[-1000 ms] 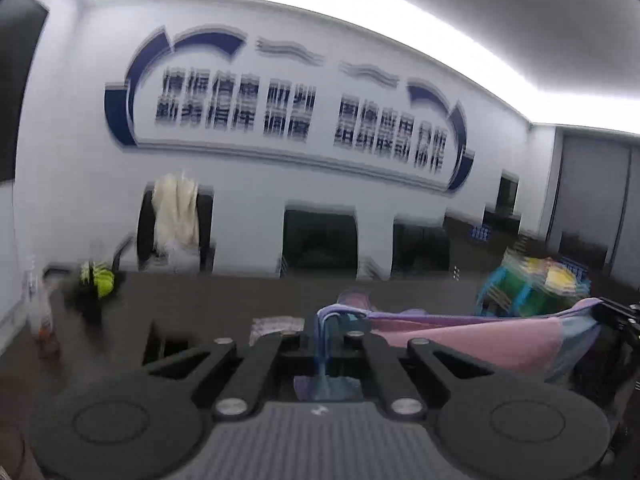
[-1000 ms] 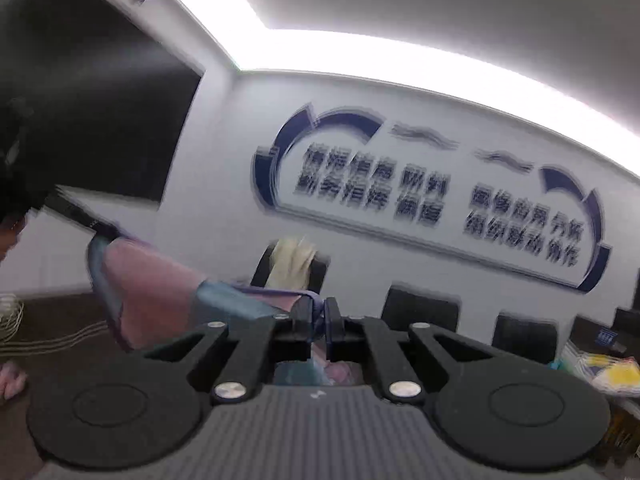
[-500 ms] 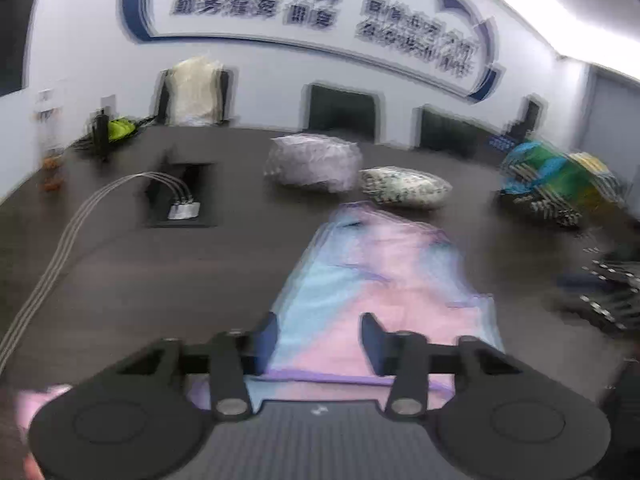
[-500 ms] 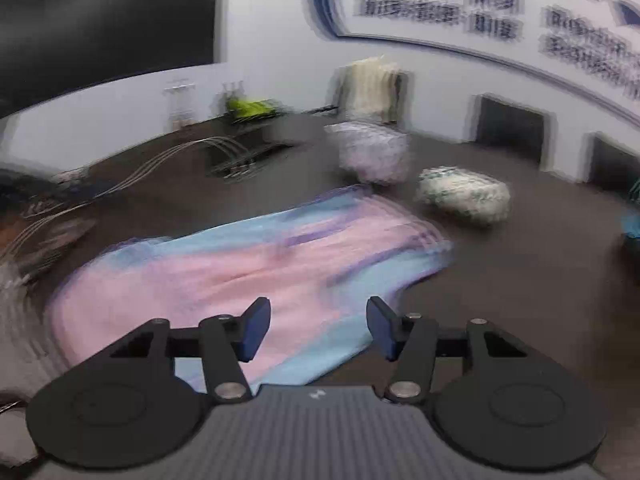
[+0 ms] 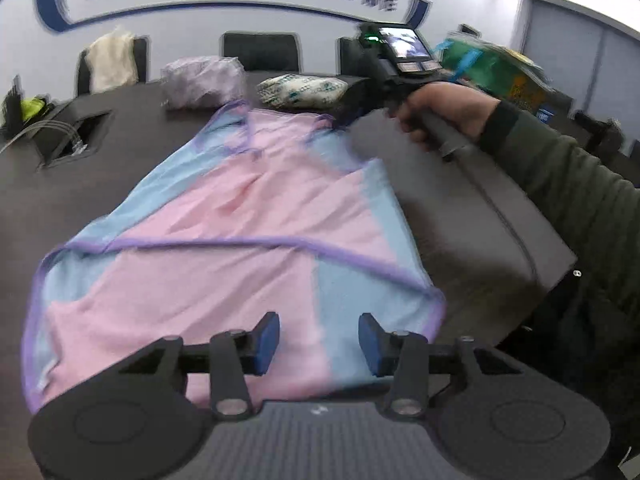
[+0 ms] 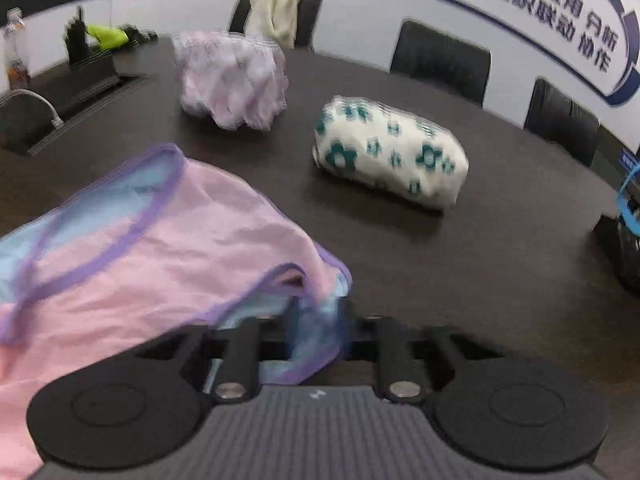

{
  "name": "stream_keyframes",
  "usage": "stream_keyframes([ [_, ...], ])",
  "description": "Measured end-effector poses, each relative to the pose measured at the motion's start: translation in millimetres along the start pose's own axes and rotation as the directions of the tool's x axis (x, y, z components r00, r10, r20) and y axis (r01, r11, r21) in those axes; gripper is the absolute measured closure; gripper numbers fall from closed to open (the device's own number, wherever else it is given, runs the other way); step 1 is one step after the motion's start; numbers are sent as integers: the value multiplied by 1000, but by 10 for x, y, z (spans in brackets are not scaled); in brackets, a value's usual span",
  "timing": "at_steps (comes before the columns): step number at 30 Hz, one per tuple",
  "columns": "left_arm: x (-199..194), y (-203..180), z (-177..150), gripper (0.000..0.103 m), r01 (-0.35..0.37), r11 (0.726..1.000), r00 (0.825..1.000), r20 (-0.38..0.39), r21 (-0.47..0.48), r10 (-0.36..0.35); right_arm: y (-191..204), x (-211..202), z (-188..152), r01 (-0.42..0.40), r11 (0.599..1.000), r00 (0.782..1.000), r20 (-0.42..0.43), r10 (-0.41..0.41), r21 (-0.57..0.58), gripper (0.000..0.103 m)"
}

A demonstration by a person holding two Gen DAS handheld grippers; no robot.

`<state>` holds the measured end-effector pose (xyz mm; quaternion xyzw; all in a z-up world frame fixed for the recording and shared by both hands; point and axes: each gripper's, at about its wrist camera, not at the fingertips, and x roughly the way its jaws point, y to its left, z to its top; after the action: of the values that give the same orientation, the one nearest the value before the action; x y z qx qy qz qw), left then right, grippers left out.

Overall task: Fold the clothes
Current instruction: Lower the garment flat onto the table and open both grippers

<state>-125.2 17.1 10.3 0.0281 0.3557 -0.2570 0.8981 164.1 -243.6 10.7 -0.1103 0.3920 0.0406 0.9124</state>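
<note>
Fabric is lying spread on the dark table [image 5: 460, 200] now: we are looking at the pink, blue and purple-trimmed garment [image 5: 248, 240], no longer lifted. Left gripper [image 5: 319, 338] is closing, garment just ahead. Right gripper [image 6: 318, 330] is pinching its far corner, starting the fold.

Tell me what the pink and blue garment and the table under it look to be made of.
Pink and blue garment: thin, soft knit fabric, probably cotton or a blend, matte; it drapes limply and wrinkles, with purple binding along its edges.
Table: dark brown wood or wood-look laminate, low sheen; faint grain lines show.
</note>
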Motion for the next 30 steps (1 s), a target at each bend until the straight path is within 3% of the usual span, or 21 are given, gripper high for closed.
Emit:
stream_keyframes([
  [4,-40,157,4,65,8,999,1000,13,-45,-7,-101,44,-24,36,999,999,-14,-36,22,101],
  [6,-33,221,38,65,-16,998,1000,16,-53,17,-128,61,-68,126,992,992,-22,-126,-8,102],
  [8,-73,261,71,68,-34,998,999,20,-60,36,-233,54,-126,252,968,967,-35,-252,-10,102],
  [11,-147,308,73,64,-10,999,999,46,-44,12,-676,-23,-277,358,927,933,-77,-351,116,101],
  [13,-186,348,32,64,10,999,998,55,-35,-8,-1009,-141,-423,441,874,898,-114,-426,203,100],
  [14,-189,372,9,64,19,999,998,54,-35,-17,-1127,-222,-499,467,854,884,-128,-449,230,100],
  [16,-166,413,-19,64,32,999,998,48,-39,-30,-1176,-488,-620,471,845,881,-85,-466,254,98],
  [20,-82,396,45,64,46,998,998,47,-40,-44,-798,-1187,-820,348,920,921,119,-371,180,83],
  [23,53,306,112,65,37,999,999,30,-1,-37,-315,-1510,-996,112,993,975,186,-119,46,79],
  [25,92,276,118,66,12,1000,1000,26,10,-12,-10,-1628,-1139,-6,999,983,185,15,-49,79],
  [27,84,288,108,68,0,1000,1000,23,13,0,227,-1677,-1271,-54,993,983,169,71,-106,79],
  [30,59,397,110,91,-41,999,999,14,-13,41,314,-1617,-1371,-101,990,985,131,113,-95,79],
])
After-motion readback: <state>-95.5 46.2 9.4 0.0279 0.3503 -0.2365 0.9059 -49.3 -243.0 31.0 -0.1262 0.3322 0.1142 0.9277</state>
